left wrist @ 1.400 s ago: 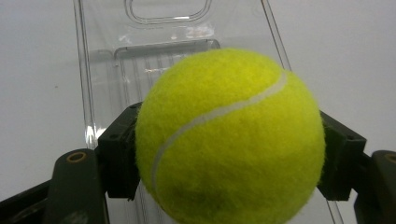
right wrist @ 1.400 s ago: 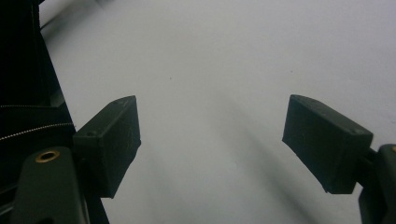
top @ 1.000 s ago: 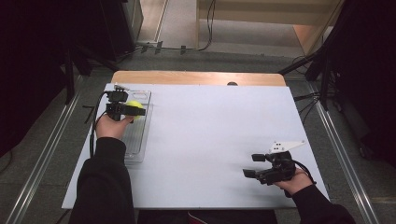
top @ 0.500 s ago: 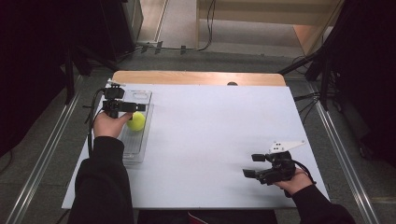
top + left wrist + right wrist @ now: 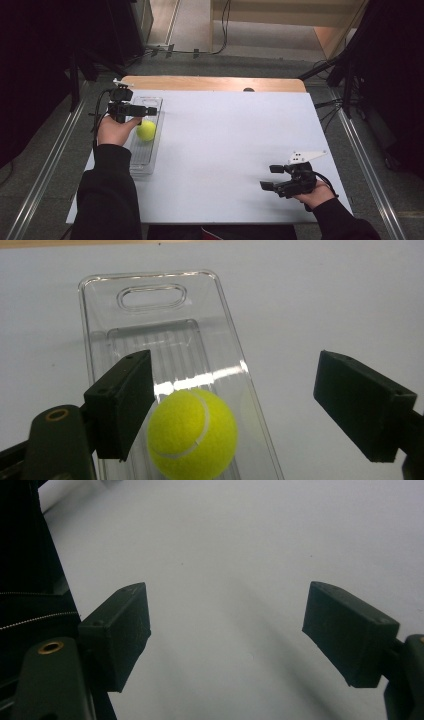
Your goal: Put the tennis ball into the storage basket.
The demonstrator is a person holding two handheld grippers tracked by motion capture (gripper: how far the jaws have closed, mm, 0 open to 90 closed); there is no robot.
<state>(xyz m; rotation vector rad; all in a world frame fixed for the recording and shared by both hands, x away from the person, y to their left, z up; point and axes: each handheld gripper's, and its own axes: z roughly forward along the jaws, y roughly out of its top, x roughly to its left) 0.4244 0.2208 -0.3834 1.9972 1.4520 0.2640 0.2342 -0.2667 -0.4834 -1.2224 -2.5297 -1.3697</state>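
Gaping wide, the jaws of the left gripper [image 5: 232, 407] stand well apart, and the tennis ball [image 5: 192, 434] sits low between them, close against the jaw at 9 o'clock and clear of the one at 3 o'clock; whether the near jaw touches the felt I cannot tell. The ball rests in a clear plastic tray [image 5: 100, 315], a long narrow one with a ribbed floor and an oval handle slot at its far end, toward 12 o'clock in the left gripper view.

In the high view the left gripper [image 5: 145, 110] is held by the person's left hand [image 5: 114, 131] over the tray [image 5: 150, 102], and the yellow ball [image 5: 146, 130] lies just beside it toward 6 o'clock. The tray runs lengthwise along the left edge of the white table [image 5: 225, 145], at about 9 o'clock on the tabletop.

The right gripper [image 5: 227, 632] also has its jaws spread wide, with nothing between them but bare white surface. A dark zippered sleeve shows at 9 o'clock in its view. From above, the right gripper [image 5: 267, 179] is held low near the table's 5 o'clock corner, well apart from tray and ball, with the grey plate on top.
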